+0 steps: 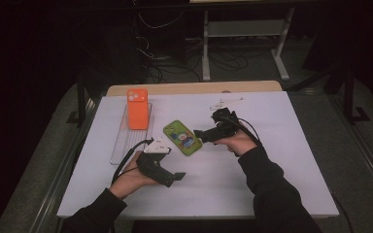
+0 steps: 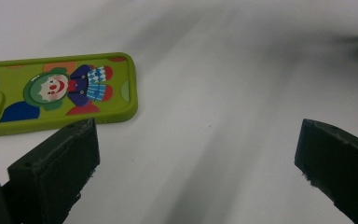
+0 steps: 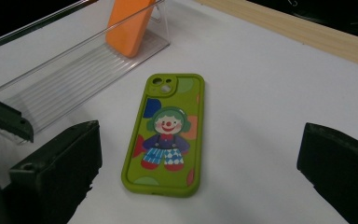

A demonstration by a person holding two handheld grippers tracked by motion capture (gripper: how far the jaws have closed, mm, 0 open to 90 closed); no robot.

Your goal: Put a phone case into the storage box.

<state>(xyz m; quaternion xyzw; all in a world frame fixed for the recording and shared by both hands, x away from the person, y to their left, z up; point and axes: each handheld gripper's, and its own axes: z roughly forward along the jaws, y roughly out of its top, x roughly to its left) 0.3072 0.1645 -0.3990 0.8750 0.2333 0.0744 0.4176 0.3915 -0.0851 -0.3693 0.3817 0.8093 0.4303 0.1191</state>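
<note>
White table top (image 1: 281, 160), wooden far edge, dark room with cables behind. Green clown-print phone case (image 1: 182, 137) lying flat; orange phone case (image 1: 137, 108) in clear ribbed rack (image 1: 121, 145). Left gripper (image 1: 177, 177) and right gripper (image 1: 198, 135): jaws spread, empty.

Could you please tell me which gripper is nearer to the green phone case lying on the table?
Right. The right gripper sits open just beside the green phone case, facing it; the left gripper is open farther off, toward the person.

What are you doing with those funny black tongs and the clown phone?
A person holds tongs in each hand over a white table. The right tongs are open and aimed at the green clown phone case, which lies flat, untouched. The left tongs are open too, beside the case. An orange phone case leans in a clear rack behind.
</note>
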